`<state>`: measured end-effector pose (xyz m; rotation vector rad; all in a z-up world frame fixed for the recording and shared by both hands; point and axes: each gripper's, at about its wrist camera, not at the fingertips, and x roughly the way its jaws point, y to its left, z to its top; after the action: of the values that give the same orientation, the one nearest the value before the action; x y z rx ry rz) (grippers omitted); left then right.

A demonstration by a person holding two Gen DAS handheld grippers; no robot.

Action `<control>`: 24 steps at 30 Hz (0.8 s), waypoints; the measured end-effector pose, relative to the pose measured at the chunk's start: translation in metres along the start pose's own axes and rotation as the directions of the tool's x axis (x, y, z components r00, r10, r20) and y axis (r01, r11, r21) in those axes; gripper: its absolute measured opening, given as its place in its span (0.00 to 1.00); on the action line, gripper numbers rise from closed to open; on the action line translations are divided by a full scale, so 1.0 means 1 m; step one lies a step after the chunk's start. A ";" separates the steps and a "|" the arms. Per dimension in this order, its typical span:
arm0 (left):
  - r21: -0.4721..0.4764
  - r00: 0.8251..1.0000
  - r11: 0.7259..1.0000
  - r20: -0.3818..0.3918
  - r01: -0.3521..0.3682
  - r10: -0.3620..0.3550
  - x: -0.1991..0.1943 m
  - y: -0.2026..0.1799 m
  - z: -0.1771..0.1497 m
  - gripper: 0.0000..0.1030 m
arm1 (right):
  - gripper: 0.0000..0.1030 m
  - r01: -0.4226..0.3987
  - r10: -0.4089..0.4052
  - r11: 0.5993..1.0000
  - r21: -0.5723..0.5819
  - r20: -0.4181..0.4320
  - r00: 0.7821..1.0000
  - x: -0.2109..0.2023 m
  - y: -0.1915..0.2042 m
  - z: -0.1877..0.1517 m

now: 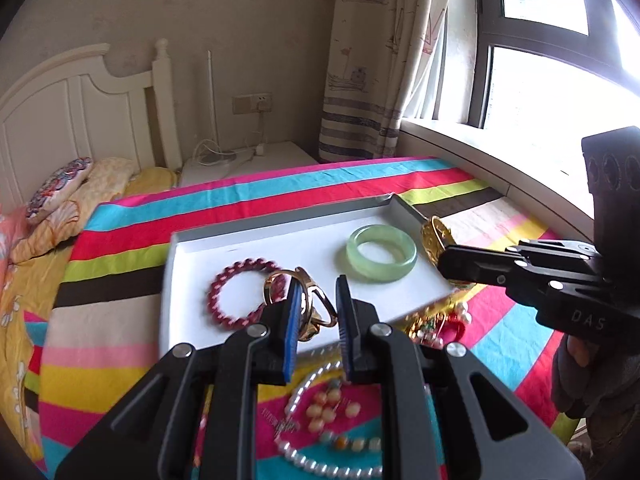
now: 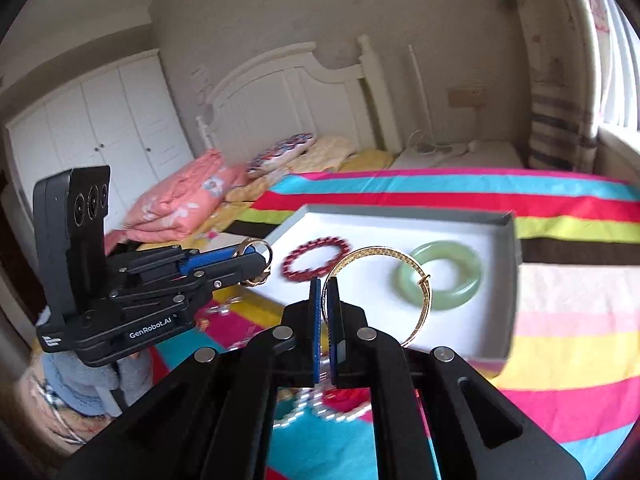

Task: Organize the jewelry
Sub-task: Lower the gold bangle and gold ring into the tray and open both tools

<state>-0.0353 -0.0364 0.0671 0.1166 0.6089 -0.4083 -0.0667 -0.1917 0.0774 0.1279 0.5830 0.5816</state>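
The left gripper (image 1: 318,296) is clamping a rose-gold bangle (image 1: 300,304) above the near edge of the white tray (image 1: 256,248). A red bead bracelet (image 1: 240,292) and green jade bangle (image 1: 382,254) are lying inside. The right gripper (image 2: 325,292) is pinching a gold bangle (image 2: 380,280) over the tray's right edge.
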 end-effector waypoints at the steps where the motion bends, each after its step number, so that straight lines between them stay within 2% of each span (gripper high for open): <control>1: 0.003 1.000 1.000 -0.011 0.001 -0.001 0.008 -0.001 0.004 0.16 | 0.04 0.022 -0.021 1.000 -0.010 0.001 1.000 0.002 -0.003 0.004; 6: 0.002 0.996 1.000 -0.085 0.003 -0.003 0.049 -0.004 0.019 0.16 | 0.04 0.077 -0.078 0.996 -0.037 -0.019 0.997 0.018 -0.014 0.016; 9: 0.000 0.992 1.000 -0.122 0.022 -0.022 0.063 -0.007 0.018 0.16 | 0.04 0.102 -0.106 0.990 -0.093 -0.040 0.994 0.032 -0.012 0.029; 13: 0.002 0.987 0.999 -0.151 0.053 -0.052 0.073 -0.012 0.011 0.16 | 0.04 0.088 -0.100 0.988 -0.127 -0.086 0.991 0.053 -0.014 0.048; 17: -0.055 0.982 0.994 -0.158 0.094 -0.101 0.075 -0.003 0.007 0.17 | 0.04 0.061 -0.083 0.989 -0.137 -0.156 0.984 0.082 -0.018 0.060; 19: -0.082 0.980 0.990 -0.153 0.114 -0.125 0.074 0.003 0.005 0.24 | 0.04 0.047 -0.075 0.989 -0.144 -0.198 0.977 0.099 -0.016 0.063; 21: -0.116 0.984 0.986 -0.118 0.116 -0.129 0.067 0.010 0.003 0.63 | 0.04 0.053 -0.091 0.984 -0.168 -0.225 0.970 0.114 -0.013 0.064; 23: -0.158 0.990 0.981 -0.067 0.109 -0.121 0.055 0.017 0.000 0.73 | 0.04 0.061 -0.107 0.981 -0.184 -0.255 0.961 0.129 -0.010 0.064; 24: -0.171 0.991 0.979 -0.056 0.108 -0.119 0.050 0.020 0.000 0.73 | 0.04 0.066 -0.115 0.980 -0.187 -0.267 0.957 0.136 -0.010 0.064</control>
<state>0.0104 -0.0350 0.0379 -0.0663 0.7147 -0.4636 0.0660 -0.1223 0.0622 -0.1502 0.8012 0.5625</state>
